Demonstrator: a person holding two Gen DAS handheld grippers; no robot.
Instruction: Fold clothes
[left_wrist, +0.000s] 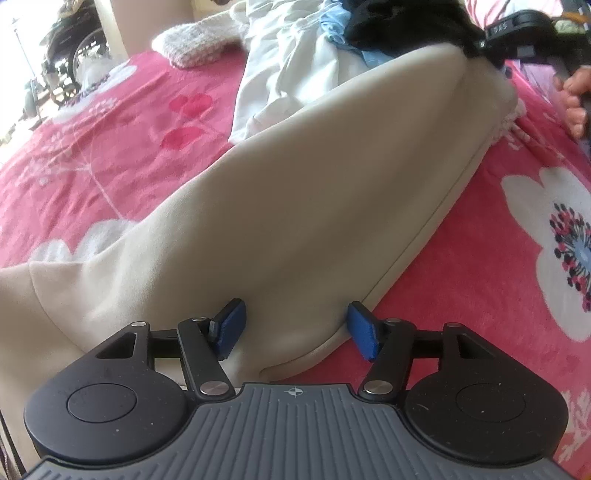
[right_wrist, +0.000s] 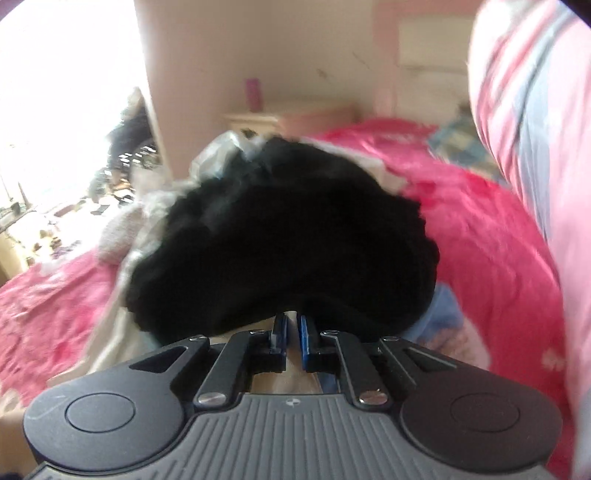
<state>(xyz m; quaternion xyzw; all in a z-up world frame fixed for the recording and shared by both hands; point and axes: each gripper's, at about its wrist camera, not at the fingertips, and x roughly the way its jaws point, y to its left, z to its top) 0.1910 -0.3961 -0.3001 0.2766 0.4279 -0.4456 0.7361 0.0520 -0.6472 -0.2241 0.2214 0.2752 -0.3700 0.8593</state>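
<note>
Beige garment (left_wrist: 295, 192) is lying stretched diagonally across the pink floral blanket (left_wrist: 110, 147), running from the left gripper (left_wrist: 293, 326) up toward the far right corner, folded edge along its right side.

Left jaws are sitting wide apart, 2 blue pads (left_wrist: 232, 325) flanking the near end of the beige fabric; the pads look to be touching or just over the cloth, nothing clamped.

Right gripper (right_wrist: 291, 332) is sitting with jaws nearly together, only a narrow gap between the 2 blue pads (right_wrist: 304, 328). Pale fabric is showing in that gap and below it, but the blur is hiding whether the pads are actually pinching it, so can't tell. In the left view the right gripper body (left_wrist: 532, 33) is sitting at the garment's far end, with the person's fingers (left_wrist: 576, 99) wrapping its handle.

Black garment (right_wrist: 288, 236) is lying bunched directly ahead of the right fingertips, on top of a pile: white garment (left_wrist: 291, 74), light blue cloth (left_wrist: 336, 22), fuzzy knit item (left_wrist: 199, 42) beside them.

No containers showing.
</note>
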